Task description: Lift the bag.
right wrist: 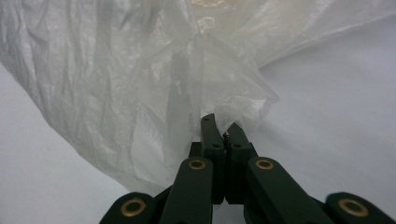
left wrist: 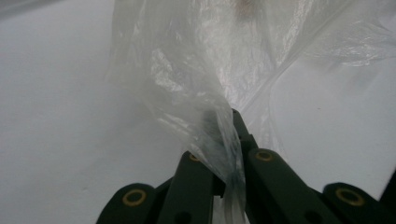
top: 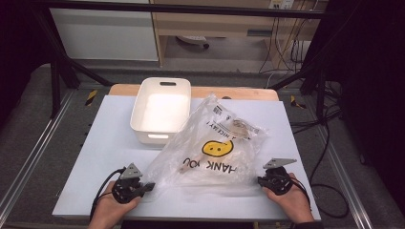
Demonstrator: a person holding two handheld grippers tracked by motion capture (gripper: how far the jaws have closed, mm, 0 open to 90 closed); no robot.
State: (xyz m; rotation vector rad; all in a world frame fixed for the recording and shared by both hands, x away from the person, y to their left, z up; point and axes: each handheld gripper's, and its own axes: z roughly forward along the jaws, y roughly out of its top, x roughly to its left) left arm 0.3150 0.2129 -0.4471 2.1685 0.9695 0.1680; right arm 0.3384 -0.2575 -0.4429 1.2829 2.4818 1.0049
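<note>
At the lower left of the high view, the left gripper (top: 143, 187) has its jaws pinched tight on a bunched corner of the plastic bag (top: 215, 143); the left gripper view shows the film gathered between them. Holding that corner probably keeps the bag from sliding on the table (top: 95, 157). Above it, in the upper middle of the frame, a white bin (top: 138, 112) sits open, touching the bag's far left edge, likely a place to put what is inside. The bag sprawls across the centre with something pale and wooden-looking inside, hard to identify. At the lower right, the right gripper (top: 261, 180) is likewise clamped on the bag's opposite corner, so the two grips spread the bag.
</note>
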